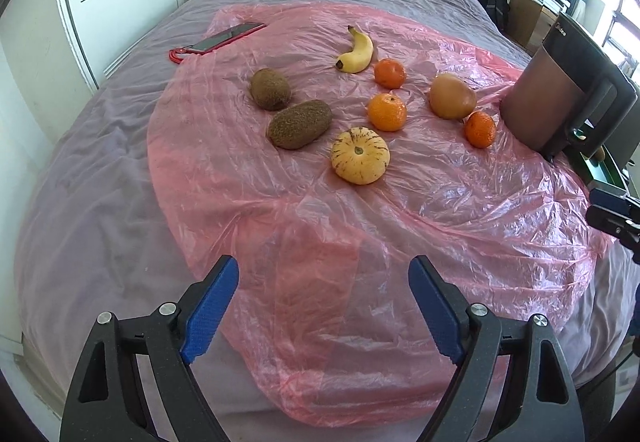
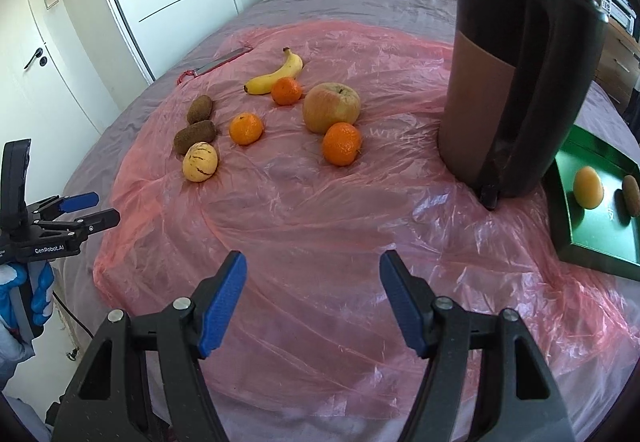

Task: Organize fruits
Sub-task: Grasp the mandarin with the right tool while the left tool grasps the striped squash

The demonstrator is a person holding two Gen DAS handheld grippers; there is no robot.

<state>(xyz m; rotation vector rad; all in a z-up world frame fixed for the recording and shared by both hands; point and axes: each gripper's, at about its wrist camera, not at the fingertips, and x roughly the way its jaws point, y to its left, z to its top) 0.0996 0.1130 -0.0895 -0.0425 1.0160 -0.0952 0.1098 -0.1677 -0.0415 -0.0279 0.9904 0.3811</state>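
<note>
Fruit lies on a pink plastic sheet (image 1: 320,226) on the bed: a banana (image 1: 357,50), two kiwis (image 1: 270,88) (image 1: 300,124), a striped yellow melon (image 1: 360,155), three mandarins (image 1: 389,73) (image 1: 387,112) (image 1: 480,129) and an apple (image 1: 452,96). A green tray (image 2: 592,246) at the right holds a yellow fruit (image 2: 588,187) and a kiwi (image 2: 632,195). My left gripper (image 1: 323,306) is open and empty, near the sheet's front edge. My right gripper (image 2: 313,300) is open and empty, short of the fruit. The left gripper also shows at the left edge of the right wrist view (image 2: 86,207).
A tall dark kettle-like appliance (image 2: 516,81) stands between the fruit and the tray. A phone with a red cable (image 1: 228,37) lies at the sheet's far left. White wardrobe doors stand left of the bed, a wooden headboard behind.
</note>
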